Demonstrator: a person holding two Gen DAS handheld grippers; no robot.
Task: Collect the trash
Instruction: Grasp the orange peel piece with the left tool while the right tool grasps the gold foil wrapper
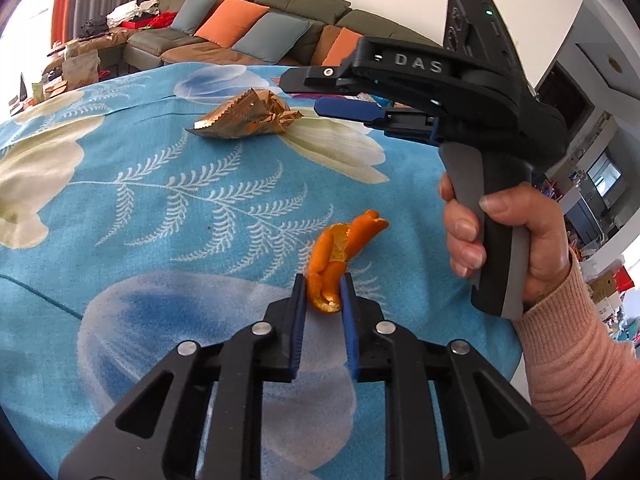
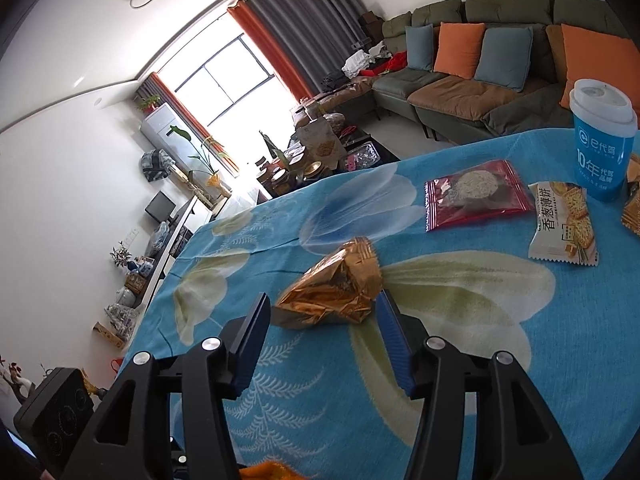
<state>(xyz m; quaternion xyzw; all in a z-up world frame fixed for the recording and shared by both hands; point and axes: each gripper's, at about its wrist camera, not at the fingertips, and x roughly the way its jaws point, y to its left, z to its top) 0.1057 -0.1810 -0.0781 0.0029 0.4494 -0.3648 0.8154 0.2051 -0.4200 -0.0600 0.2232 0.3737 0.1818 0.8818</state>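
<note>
A curled orange peel (image 1: 340,256) lies on the blue flowered tablecloth (image 1: 160,216), and my left gripper (image 1: 325,286) is shut on its near end, both blue pads pressing it. A crumpled gold foil wrapper (image 1: 248,114) lies farther back on the cloth. In the right wrist view that gold wrapper (image 2: 334,288) sits between the fingers of my right gripper (image 2: 324,308), which stands open around it; the right pad (image 2: 390,324) is close to or touching its edge, the left one apart. From the left wrist view the right gripper (image 1: 308,94) hovers just right of the wrapper, in a hand with a pink sleeve.
Behind the wrapper lie a red snack packet (image 2: 478,194), a white cracker packet (image 2: 562,224) and another gold packet (image 2: 632,204) at the right edge. A blue lidded cup (image 2: 604,140) stands at the back right. Beyond the table's far edge are a sofa (image 2: 480,76) and cluttered furniture.
</note>
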